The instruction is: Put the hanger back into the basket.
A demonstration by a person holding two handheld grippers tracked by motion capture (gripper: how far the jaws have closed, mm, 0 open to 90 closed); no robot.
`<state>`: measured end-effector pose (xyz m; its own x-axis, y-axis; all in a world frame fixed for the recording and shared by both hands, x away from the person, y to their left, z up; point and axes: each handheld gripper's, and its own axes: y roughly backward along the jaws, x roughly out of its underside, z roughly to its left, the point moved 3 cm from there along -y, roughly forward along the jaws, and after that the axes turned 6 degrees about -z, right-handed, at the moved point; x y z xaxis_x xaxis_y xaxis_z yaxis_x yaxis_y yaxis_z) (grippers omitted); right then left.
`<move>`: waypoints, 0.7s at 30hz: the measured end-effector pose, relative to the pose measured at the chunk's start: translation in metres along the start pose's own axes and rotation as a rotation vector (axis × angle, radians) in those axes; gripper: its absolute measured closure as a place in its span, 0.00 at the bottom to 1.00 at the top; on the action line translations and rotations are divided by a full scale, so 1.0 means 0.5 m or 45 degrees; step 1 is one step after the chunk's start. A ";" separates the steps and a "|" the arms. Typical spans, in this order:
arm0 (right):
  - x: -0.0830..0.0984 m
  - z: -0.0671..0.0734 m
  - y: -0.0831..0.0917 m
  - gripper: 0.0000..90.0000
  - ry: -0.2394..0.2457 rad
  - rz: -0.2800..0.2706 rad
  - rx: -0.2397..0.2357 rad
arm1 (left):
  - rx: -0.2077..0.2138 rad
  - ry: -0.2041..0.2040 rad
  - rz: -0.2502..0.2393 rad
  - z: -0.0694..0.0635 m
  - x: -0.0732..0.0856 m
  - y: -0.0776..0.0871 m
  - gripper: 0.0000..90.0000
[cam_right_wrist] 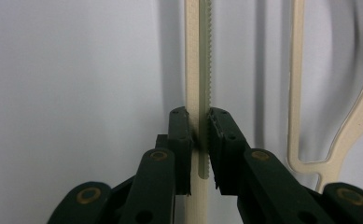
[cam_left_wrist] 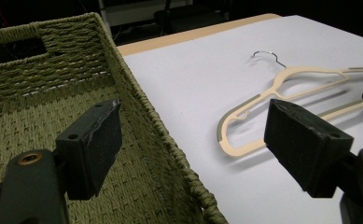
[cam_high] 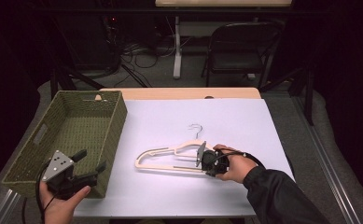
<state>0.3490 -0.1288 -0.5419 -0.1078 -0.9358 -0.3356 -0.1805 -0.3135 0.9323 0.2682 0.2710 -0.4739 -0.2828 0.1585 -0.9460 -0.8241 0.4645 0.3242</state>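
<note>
A cream plastic hanger (cam_high: 170, 158) with a metal hook (cam_high: 196, 127) lies flat on the white sheet, a little right of centre. My right gripper (cam_high: 206, 163) is shut on the hanger's bottom bar (cam_right_wrist: 198, 93) near its right end; both jaws press the bar's sides in the right gripper view. My left gripper (cam_high: 90, 164) is open, held over the near right corner of the green woven basket (cam_high: 39, 154). In the left gripper view its wide-apart pads (cam_left_wrist: 93, 144) straddle the basket's right wall (cam_left_wrist: 156, 135), and the hanger (cam_left_wrist: 282, 88) lies beyond on the sheet.
The white sheet (cam_high: 244, 121) covers most of a wooden table (cam_high: 179, 93). The basket stands along the table's left side. A folding chair (cam_high: 242, 46), a table leg and cables on the floor stand beyond the far edge.
</note>
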 end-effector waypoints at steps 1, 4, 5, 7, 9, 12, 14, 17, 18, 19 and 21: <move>0.001 0.001 0.003 0.89 0.007 -0.011 0.011 | 0.001 -0.001 -0.001 -0.002 -0.001 0.000 0.21; 0.002 0.002 0.007 0.89 0.008 -0.008 0.018 | 0.005 -0.003 -0.002 -0.003 -0.002 -0.001 0.21; 0.002 0.003 0.008 0.89 0.019 -0.014 0.028 | 0.005 -0.005 0.000 -0.004 -0.003 -0.001 0.22; 0.003 0.007 0.011 0.89 0.050 -0.007 0.049 | 0.012 -0.010 0.000 -0.007 -0.004 -0.002 0.23; 0.003 0.011 0.012 0.89 0.049 0.002 0.052 | 0.022 -0.022 0.007 -0.011 -0.006 -0.004 0.23; 0.002 0.014 0.016 0.89 0.065 0.002 0.069 | 0.033 -0.034 0.004 -0.019 -0.011 -0.006 0.23; 0.003 0.018 0.017 0.89 0.078 0.005 0.081 | 0.041 -0.040 0.005 -0.023 -0.014 -0.007 0.23; 0.003 0.023 0.019 0.89 0.094 0.009 0.089 | 0.051 -0.040 0.006 -0.026 -0.018 -0.011 0.23; 0.002 0.025 0.020 0.89 0.106 0.005 0.103 | 0.054 -0.044 0.010 -0.027 -0.020 -0.012 0.23; 0.002 0.026 0.022 0.89 0.107 -0.002 0.104 | 0.058 -0.043 0.004 -0.029 -0.021 -0.013 0.23; 0.001 0.027 0.024 0.89 0.111 -0.001 0.103 | 0.071 -0.053 0.010 -0.034 -0.025 -0.016 0.23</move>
<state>0.3334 -0.1306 -0.5328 -0.0226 -0.9471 -0.3202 -0.2592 -0.3038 0.9168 0.2702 0.2507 -0.4646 -0.2679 0.1979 -0.9429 -0.7928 0.5109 0.3325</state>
